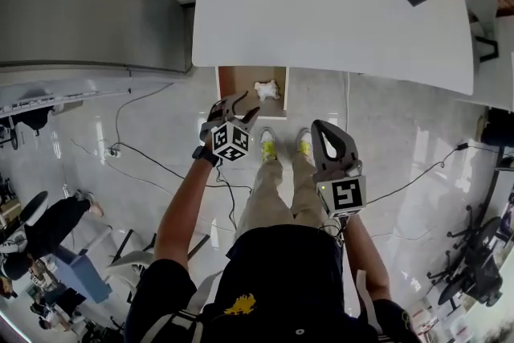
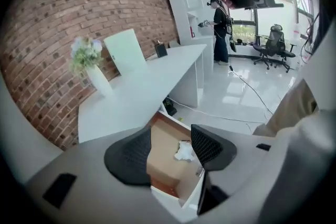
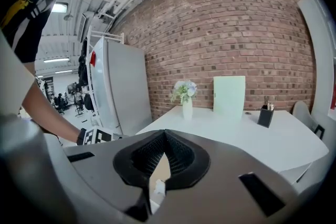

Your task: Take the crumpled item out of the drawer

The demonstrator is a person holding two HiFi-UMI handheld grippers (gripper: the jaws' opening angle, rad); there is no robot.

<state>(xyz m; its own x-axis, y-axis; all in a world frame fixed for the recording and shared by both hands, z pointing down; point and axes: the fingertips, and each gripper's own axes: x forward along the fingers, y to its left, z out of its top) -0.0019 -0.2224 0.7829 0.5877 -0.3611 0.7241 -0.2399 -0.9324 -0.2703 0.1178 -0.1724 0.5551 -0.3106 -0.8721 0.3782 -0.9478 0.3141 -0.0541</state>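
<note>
Head view: we see the open white drawer with a brown floor (image 1: 238, 81) pulled out from under the white rectangular surface (image 1: 337, 20). The crumpled white paper item (image 1: 267, 89) lies on the drawer floor, toward the right-hand wall and apart from both tools.

The left claw (image 1: 234, 104) hangs over the front edge of the drawer. In the left gripper view, the left claw (image 2: 170, 147) has its black ribbed jaws well apart, and nothing is pressed between them. The crumpled item (image 2: 184, 151) shows in the gap, just beside the right-hand jaw and below it, inside the drawer (image 2: 161, 168).

The right claw (image 1: 322, 129) is held beside the person's leg, clear of the drawer. In the right gripper view, the right claw (image 3: 164, 137) has its jaws together at the tips, gripping nothing.
</note>
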